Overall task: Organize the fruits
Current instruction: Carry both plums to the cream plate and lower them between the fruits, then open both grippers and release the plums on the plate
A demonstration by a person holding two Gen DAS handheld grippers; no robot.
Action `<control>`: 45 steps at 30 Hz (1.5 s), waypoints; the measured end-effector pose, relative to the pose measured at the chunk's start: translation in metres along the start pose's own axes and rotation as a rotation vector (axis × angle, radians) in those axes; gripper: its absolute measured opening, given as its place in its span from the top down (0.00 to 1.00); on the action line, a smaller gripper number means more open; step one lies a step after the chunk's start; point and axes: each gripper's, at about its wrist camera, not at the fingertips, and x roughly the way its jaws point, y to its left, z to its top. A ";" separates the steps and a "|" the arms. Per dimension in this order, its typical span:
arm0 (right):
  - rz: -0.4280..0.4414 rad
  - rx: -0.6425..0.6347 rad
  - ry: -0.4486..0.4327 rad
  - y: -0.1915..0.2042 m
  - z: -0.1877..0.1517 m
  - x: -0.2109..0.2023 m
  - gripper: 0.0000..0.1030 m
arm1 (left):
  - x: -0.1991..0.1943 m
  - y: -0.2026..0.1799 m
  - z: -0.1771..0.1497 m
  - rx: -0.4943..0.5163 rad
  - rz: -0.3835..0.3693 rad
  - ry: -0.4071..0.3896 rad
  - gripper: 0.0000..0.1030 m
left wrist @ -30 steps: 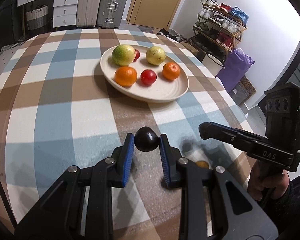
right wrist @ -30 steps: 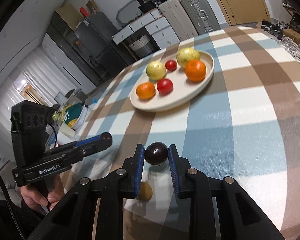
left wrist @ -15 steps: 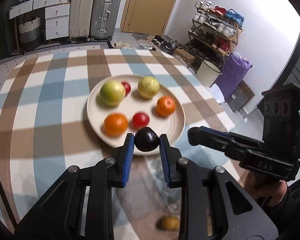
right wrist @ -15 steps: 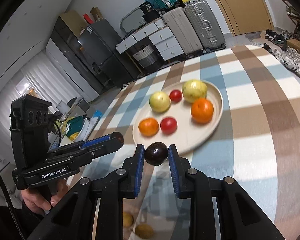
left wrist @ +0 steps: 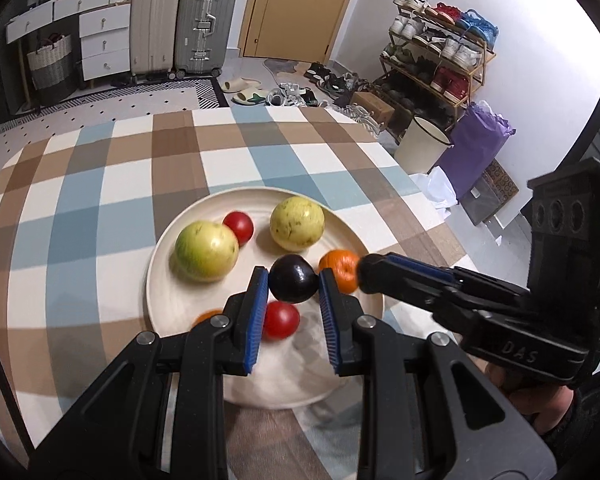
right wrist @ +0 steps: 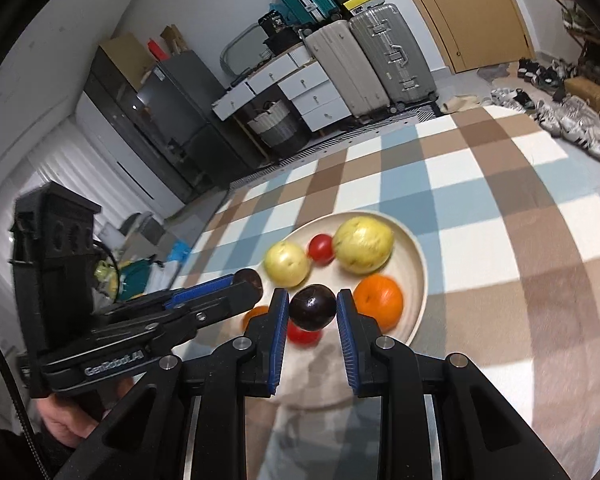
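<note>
– What's around the room?
– Two suitcases (left wrist: pixel 180 20) stand upright beside a white chest of drawers (left wrist: pixel 100 40), near a wooden door (left wrist: pixel 296 4).
– And to the right?
– A shoe rack (left wrist: pixel 440 60), a white bin (left wrist: pixel 422 144) and a purple bag (left wrist: pixel 478 148). Slippers (left wrist: pixel 242 92) lie on the floor.
– The worktop?
– A checked cloth (left wrist: pixel 100 184) in brown, blue and white covers it.

A table with a brown, blue and white checked cloth (left wrist: pixel 100 184) is carrying one cream plate (left wrist: pixel 156 264) of fruit.
</note>
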 end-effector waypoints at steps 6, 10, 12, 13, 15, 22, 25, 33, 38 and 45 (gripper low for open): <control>0.007 0.016 0.014 -0.010 0.012 0.018 0.76 | 0.020 0.011 0.013 -0.027 0.005 0.023 0.78; -0.012 0.008 0.019 -0.012 0.018 0.027 0.76 | 0.029 0.017 0.017 -0.028 0.006 0.038 0.78; -0.006 0.008 0.019 -0.013 0.020 0.031 0.76 | 0.032 0.017 0.019 -0.025 -0.001 0.044 0.78; -0.005 0.008 0.020 -0.013 0.021 0.033 0.76 | 0.033 0.017 0.019 -0.023 0.001 0.045 0.78; 0.001 0.013 0.026 -0.014 0.021 0.036 0.76 | 0.037 0.018 0.020 -0.024 0.005 0.053 0.78; 0.011 0.024 0.039 -0.014 0.019 0.041 0.75 | 0.046 0.020 0.018 -0.041 -0.016 0.065 0.78; 0.009 0.026 0.031 -0.014 0.020 0.040 0.69 | 0.043 0.019 0.018 -0.041 -0.017 0.057 0.78; 0.019 0.036 0.008 -0.013 0.020 0.032 0.64 | 0.027 0.020 0.016 -0.044 -0.011 0.038 0.78; 0.021 0.023 -0.010 -0.006 0.021 0.025 0.64 | 0.017 0.021 0.014 -0.045 0.001 0.027 0.78; 0.008 0.000 -0.031 0.006 0.018 0.011 0.64 | -0.003 0.019 0.010 -0.042 0.017 -0.004 0.78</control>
